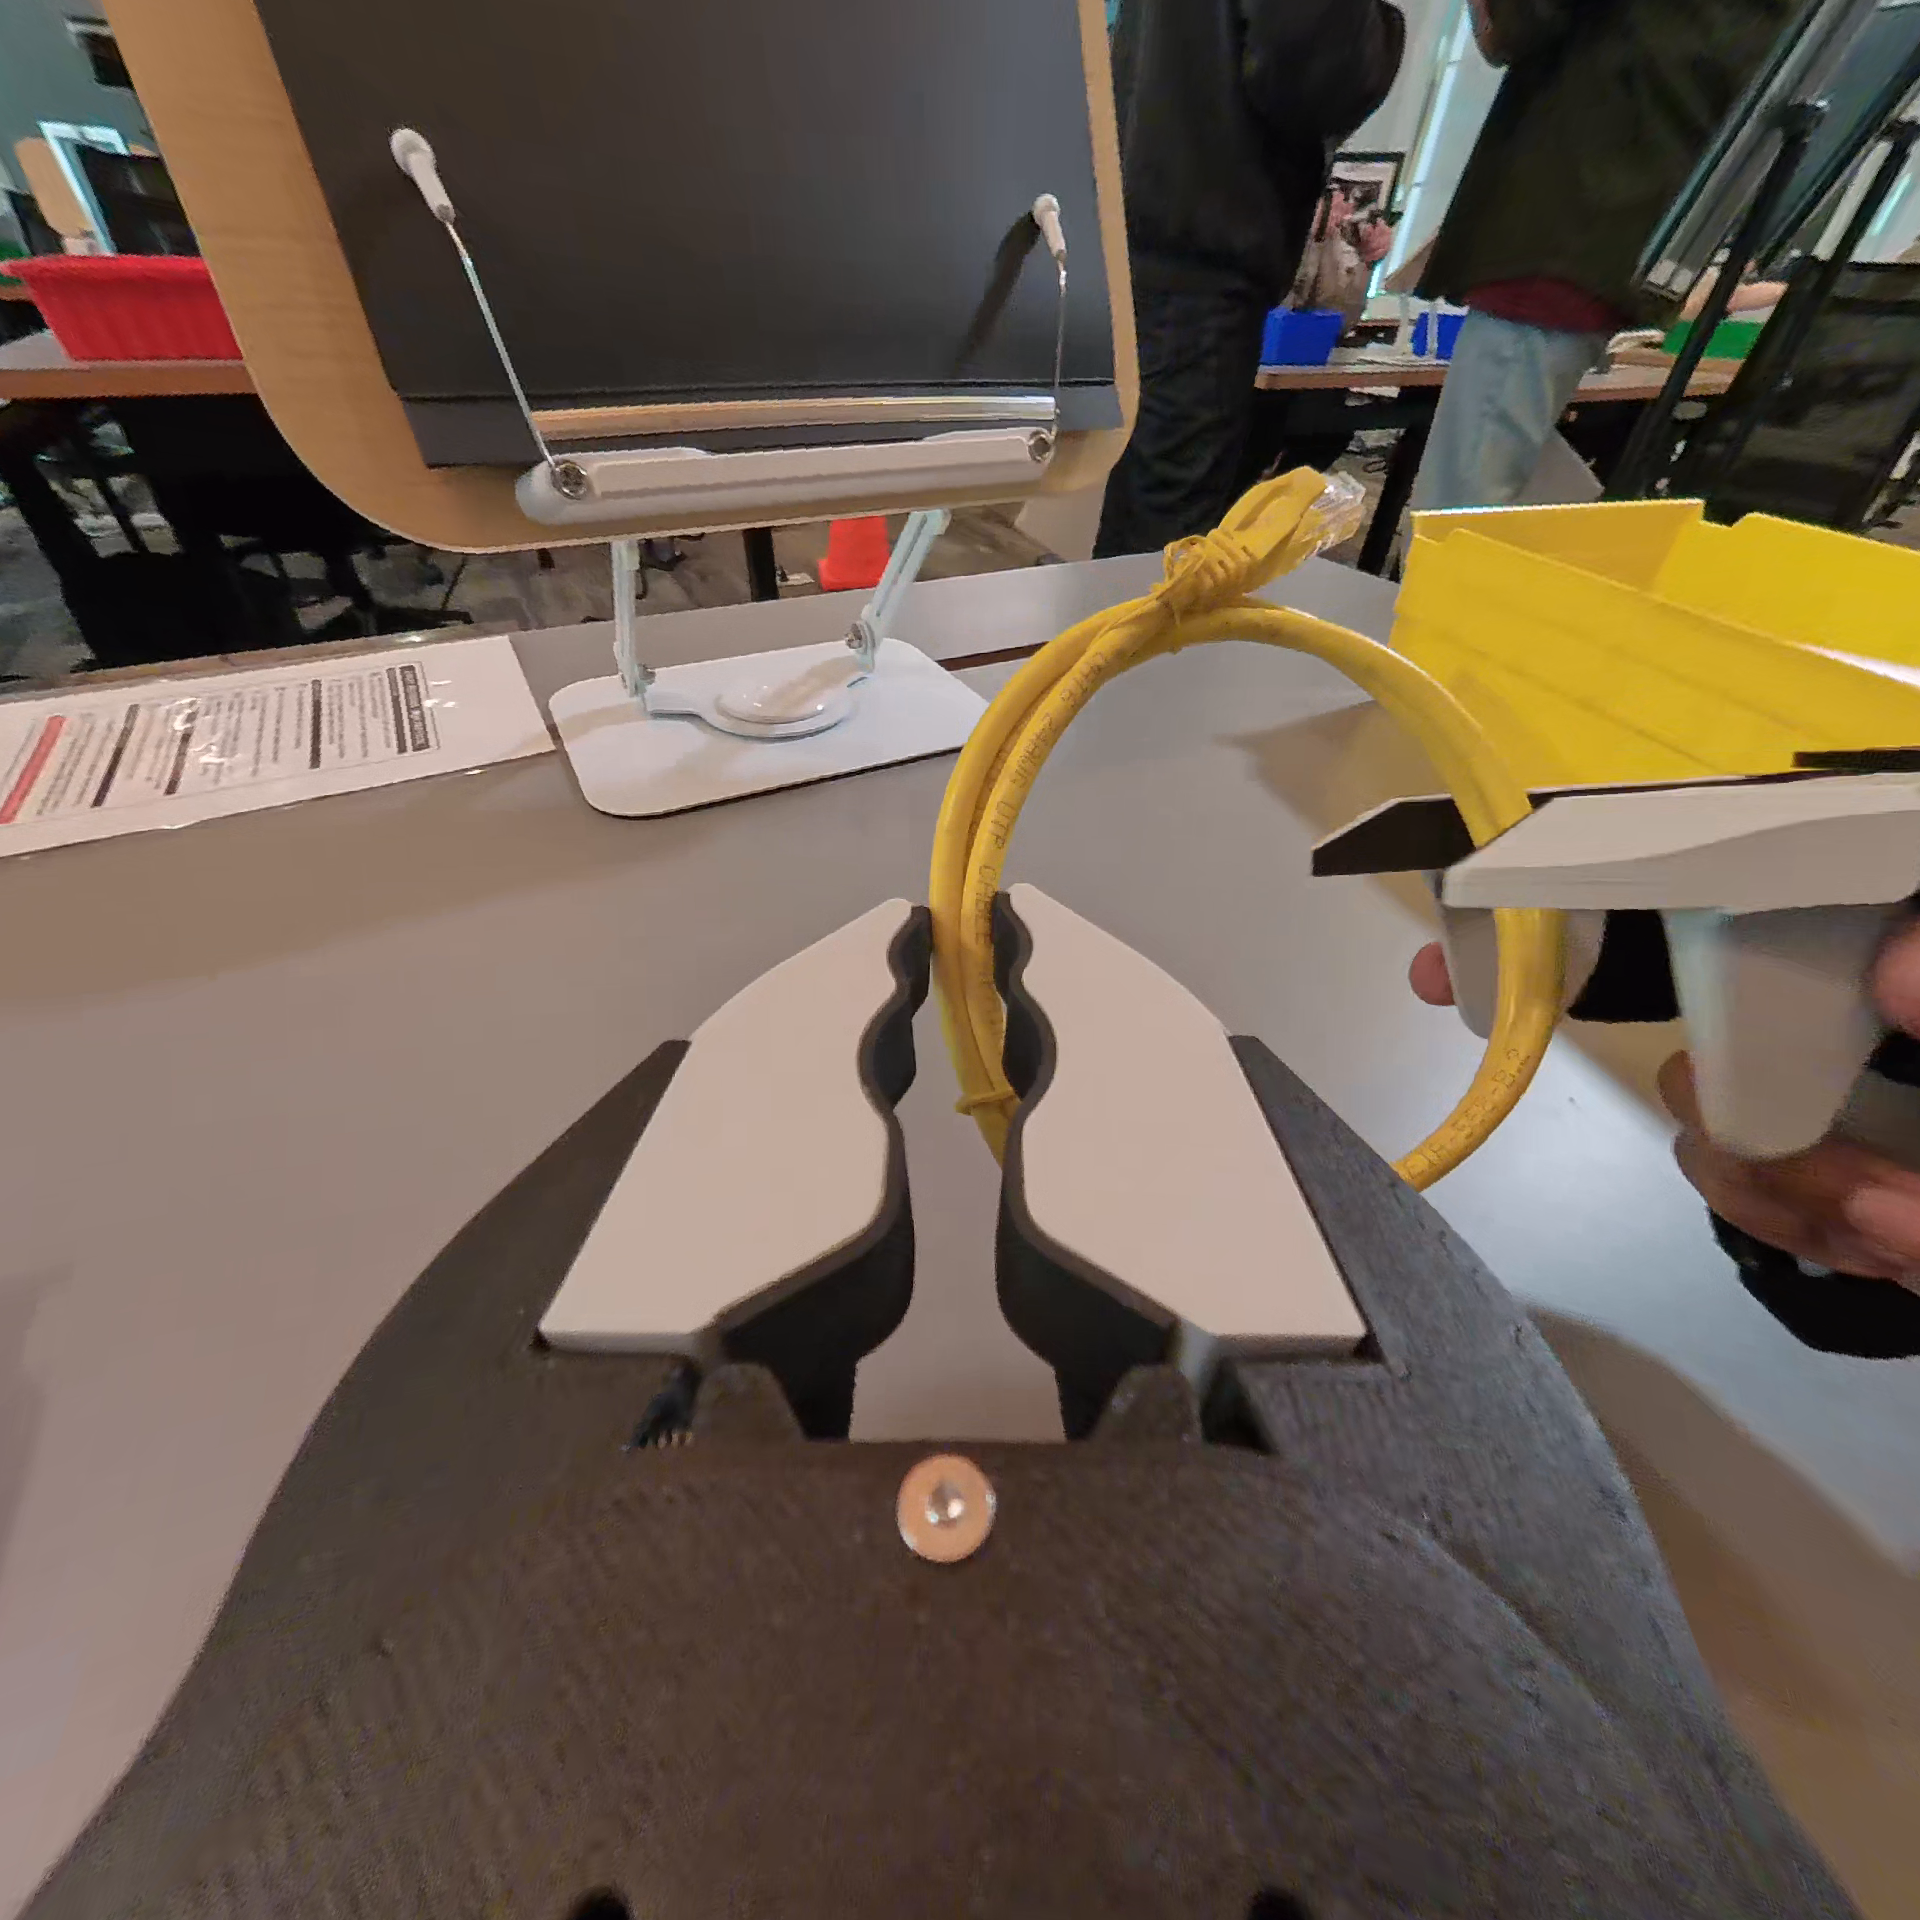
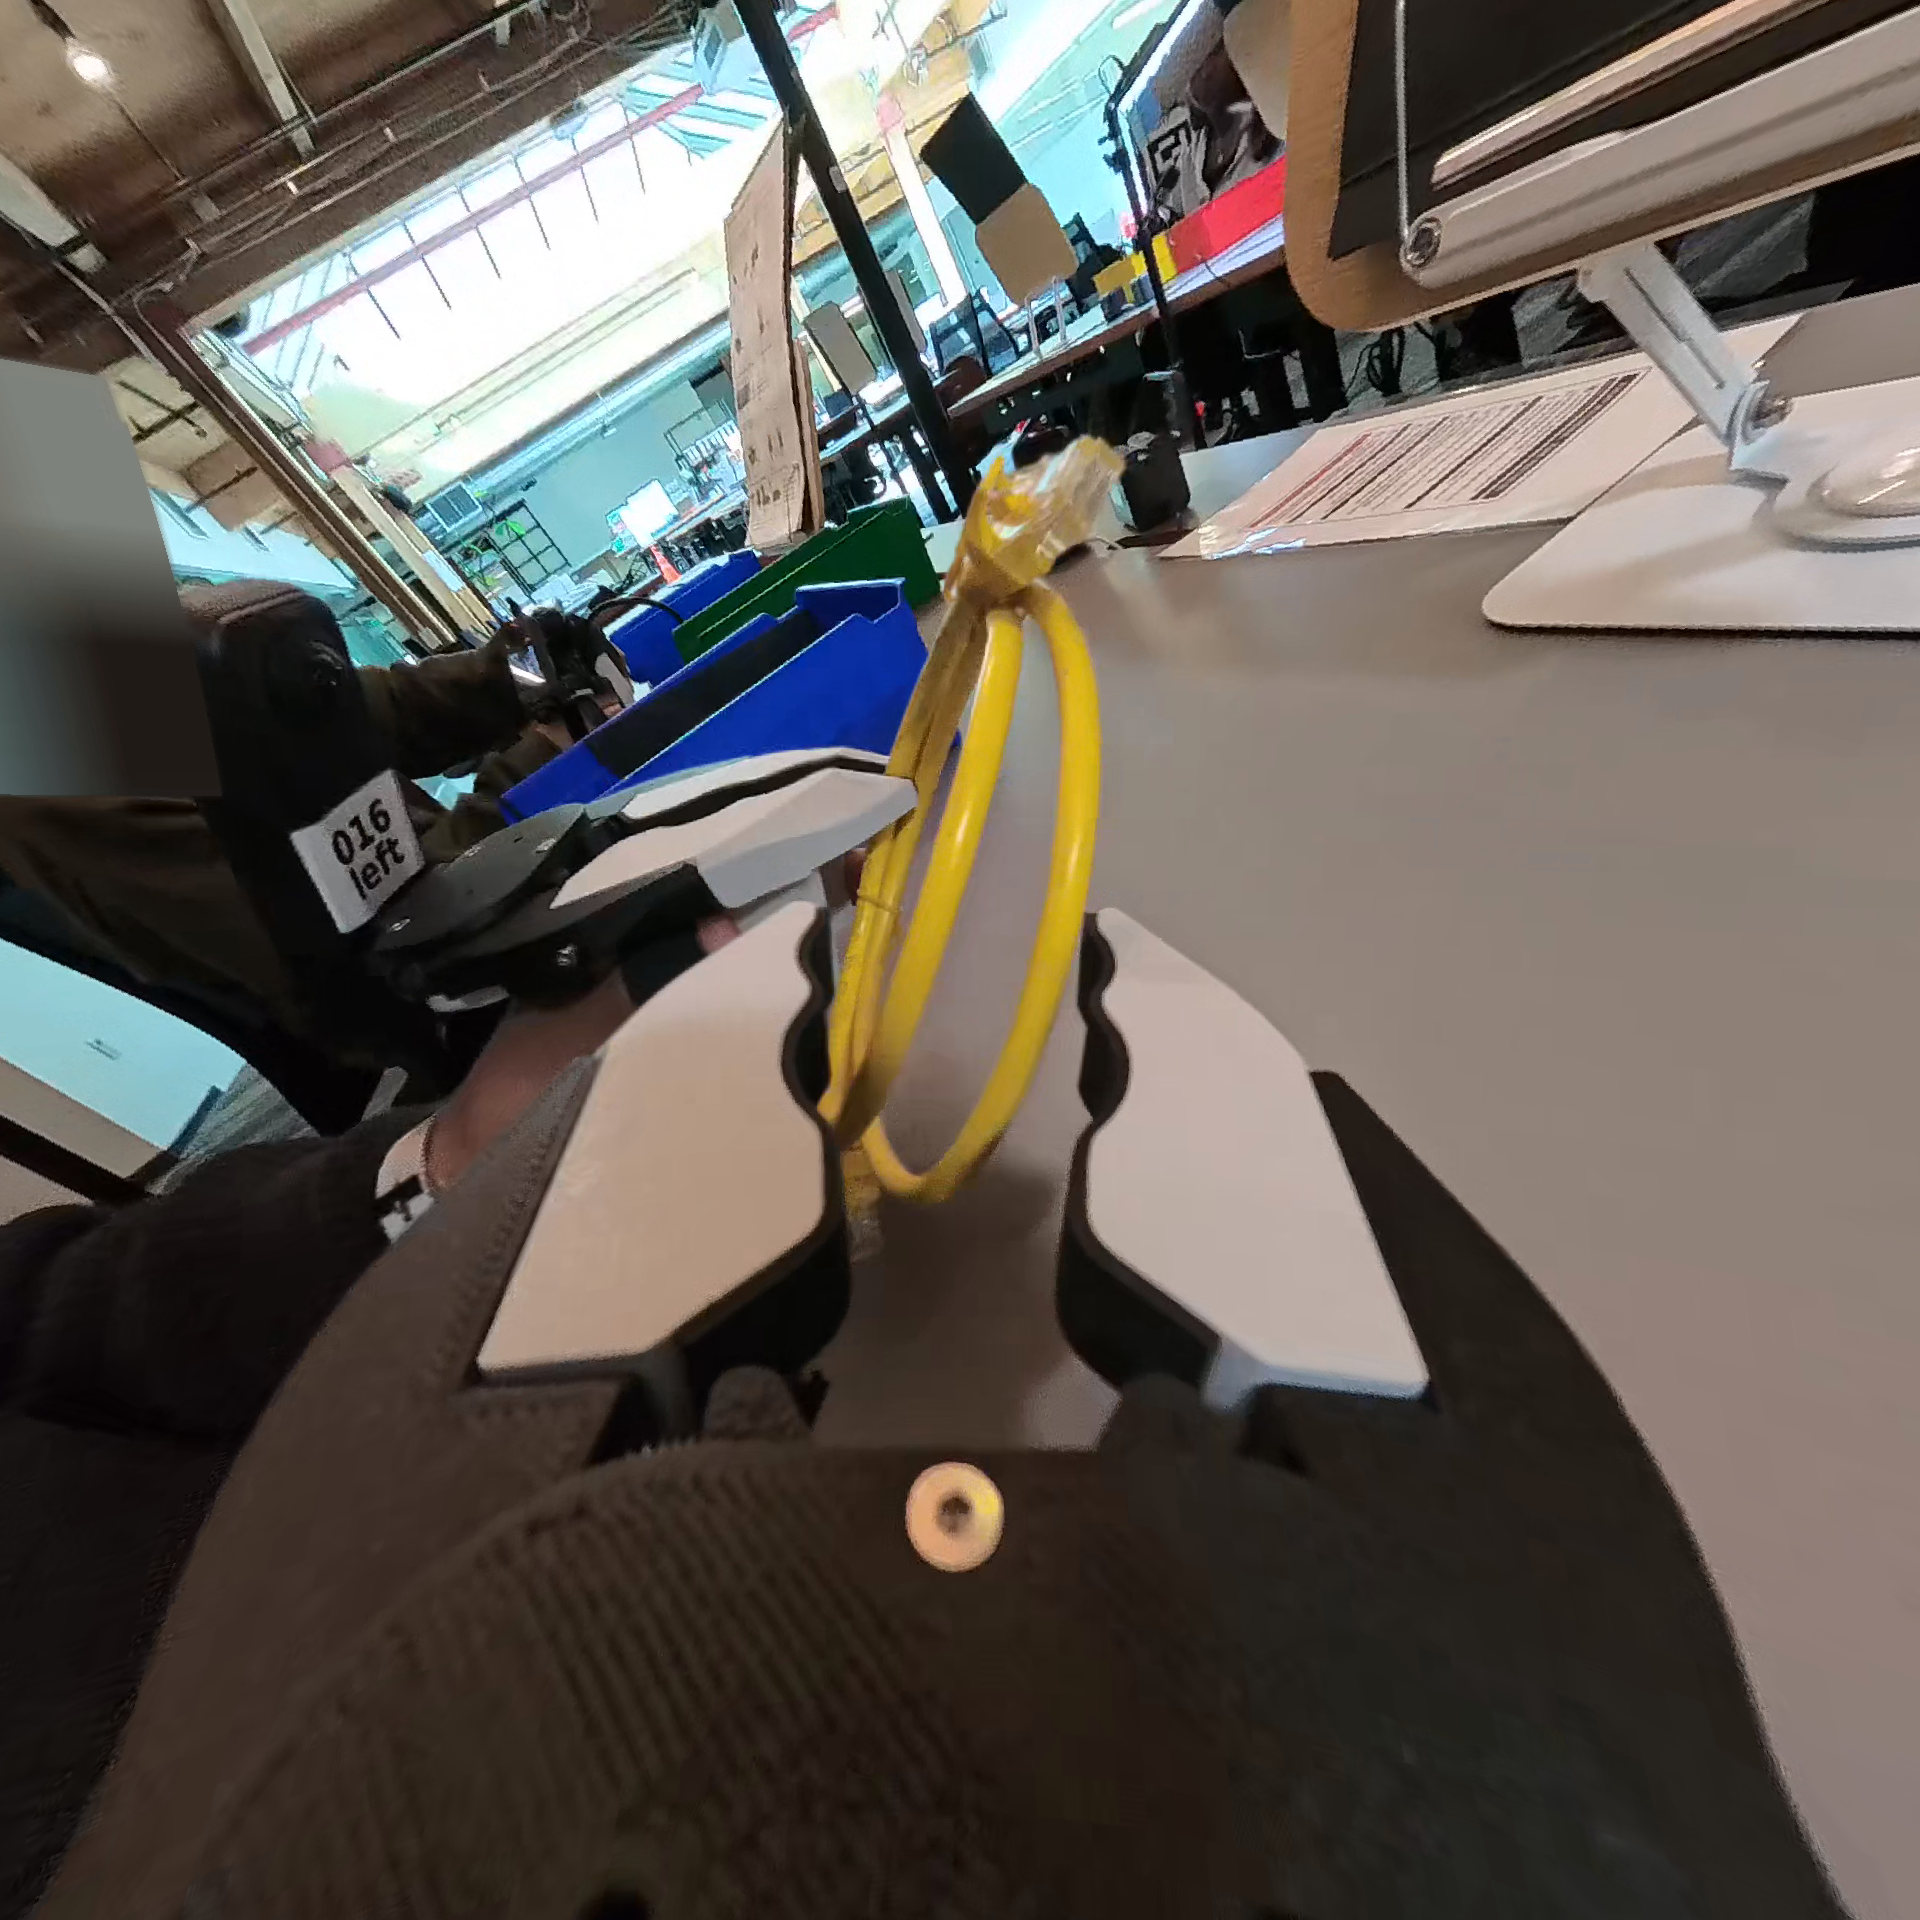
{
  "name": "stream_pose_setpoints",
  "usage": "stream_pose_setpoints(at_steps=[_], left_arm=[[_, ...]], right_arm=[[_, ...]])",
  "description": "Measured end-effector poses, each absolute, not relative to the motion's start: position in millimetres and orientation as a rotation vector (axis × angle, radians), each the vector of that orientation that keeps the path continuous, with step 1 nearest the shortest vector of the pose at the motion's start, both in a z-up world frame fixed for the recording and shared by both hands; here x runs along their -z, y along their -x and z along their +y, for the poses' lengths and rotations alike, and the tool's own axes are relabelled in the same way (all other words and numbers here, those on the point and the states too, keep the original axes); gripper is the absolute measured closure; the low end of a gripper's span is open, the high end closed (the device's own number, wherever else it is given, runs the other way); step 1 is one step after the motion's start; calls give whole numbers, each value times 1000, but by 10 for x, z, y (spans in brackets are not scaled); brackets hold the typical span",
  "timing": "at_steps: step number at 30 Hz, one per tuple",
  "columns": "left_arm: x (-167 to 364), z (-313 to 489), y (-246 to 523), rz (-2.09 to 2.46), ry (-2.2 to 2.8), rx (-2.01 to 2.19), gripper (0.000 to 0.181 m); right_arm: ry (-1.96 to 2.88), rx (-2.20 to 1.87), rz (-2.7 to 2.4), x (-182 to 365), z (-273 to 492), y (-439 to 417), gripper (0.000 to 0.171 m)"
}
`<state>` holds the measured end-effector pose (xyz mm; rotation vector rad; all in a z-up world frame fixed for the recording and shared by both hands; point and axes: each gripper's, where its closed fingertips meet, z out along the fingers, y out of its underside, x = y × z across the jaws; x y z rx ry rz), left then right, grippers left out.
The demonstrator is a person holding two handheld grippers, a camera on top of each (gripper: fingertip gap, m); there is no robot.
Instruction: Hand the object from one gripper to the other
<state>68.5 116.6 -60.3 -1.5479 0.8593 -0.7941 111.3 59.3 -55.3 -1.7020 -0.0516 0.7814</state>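
Right wrist view: the right gripper (image 2: 951, 1039) stands open, its fingers either side of the upright yellow cable coil (image 2: 977, 883). The left gripper (image 1: 964, 997) clamps the coil's left edge, held above the table (image 1: 416, 987); closing should take the coil.

The left tool (image 1: 964, 914) is clamping a coiled yellow cable (image 1: 1226, 623) above the grey surface (image 1: 312, 987). At three o'clock, the right tool (image 1: 1382, 842) is reaching through the coil.
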Motion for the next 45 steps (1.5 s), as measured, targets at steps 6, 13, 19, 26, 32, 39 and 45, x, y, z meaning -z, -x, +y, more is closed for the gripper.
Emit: stream_pose_setpoints(at_steps=[6, 13, 19, 26, 32, 39, 45], left_arm=[[597, 1098, -698, 879, 1524, 805, 169], [532, 1001, -740, 873, 1475, 962, 162], [518, 1077, -732, 777, 1523, 1137, 113], [604, 847, -887, 775, 1625, 1578, 108], [510, 549, -960, 795, 1594, 1876, 121], [331, 631, -839, 707, 1497, 1984, 140], [330, 646, -817, 714, 1476, 1975, 169]], right_arm=[[1715, -755, -47, 607, 603, -1155, 169], [1659, -833, -16, 512, 572, -1209, 171], [1568, -912, 56, 388, 542, -1396, 171], [1403, -982, 43, 132, 429, -1478, 171], [1333, -999, -10, 22, 364, -1375, 171], [1340, -1018, -16, 41, 373, -1325, 171], [1336, -1042, -25, 44, 379, -1277, 171]])
